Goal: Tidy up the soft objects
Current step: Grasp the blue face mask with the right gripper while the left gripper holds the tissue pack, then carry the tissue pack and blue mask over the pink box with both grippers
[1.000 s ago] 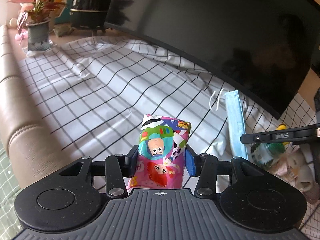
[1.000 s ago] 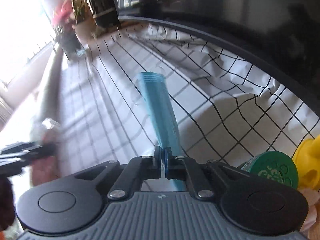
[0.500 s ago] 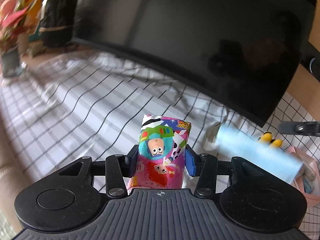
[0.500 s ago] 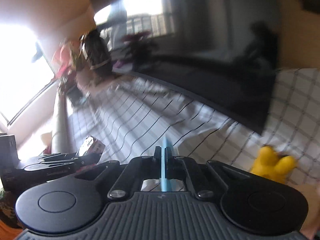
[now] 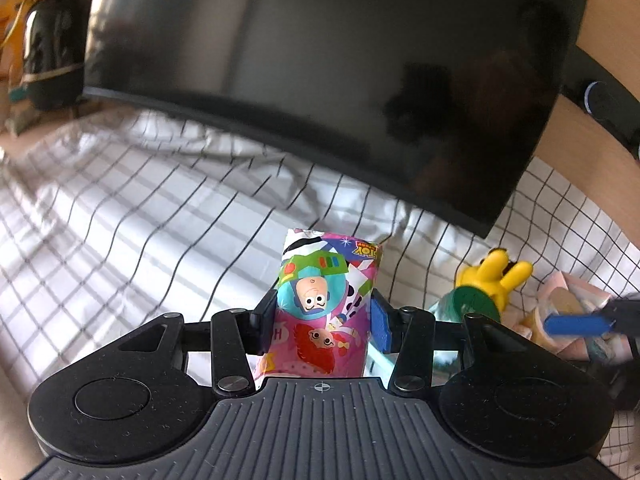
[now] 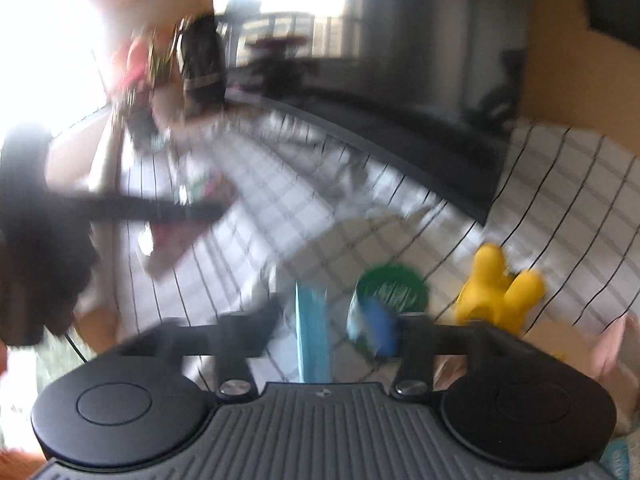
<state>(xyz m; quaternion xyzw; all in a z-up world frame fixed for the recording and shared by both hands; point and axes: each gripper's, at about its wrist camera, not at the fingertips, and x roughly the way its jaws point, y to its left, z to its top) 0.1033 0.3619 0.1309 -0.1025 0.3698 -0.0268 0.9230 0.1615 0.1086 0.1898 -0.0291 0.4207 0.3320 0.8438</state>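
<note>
Left gripper (image 5: 324, 316): fingers clamped on a cartoon-print tissue pack (image 5: 326, 304), which stands upright between the two pads, its top well clear of the fingertips and its lower end hidden behind the gripper body. The pack is held above the checked cloth (image 5: 160, 220) that covers the bench.

Right gripper (image 6: 332, 324): fingers spread wide apart, gripping nothing. A blue face mask (image 6: 312, 336) lies edge-on between them, nearer the left finger and touching neither as far as the heavy blur allows. Whether it rests on the cloth or is in mid-fall cannot be told.

Neighbours: a green-lidded jar (image 6: 390, 288) just beside the right finger; a yellow plush toy (image 6: 500, 292) further right; a pink pouch (image 5: 568, 316) beside the toy; a large dark screen (image 5: 320, 80) behind.

Risks, as judgement:
- The mask is light and limp; it may land folded, or drape over the jar.
- The spread right fingers move close to the jar and could knock it.
- The soft pack may deform and slip if the squeeze eases.
- Both grippers work near each other and could collide.
</note>
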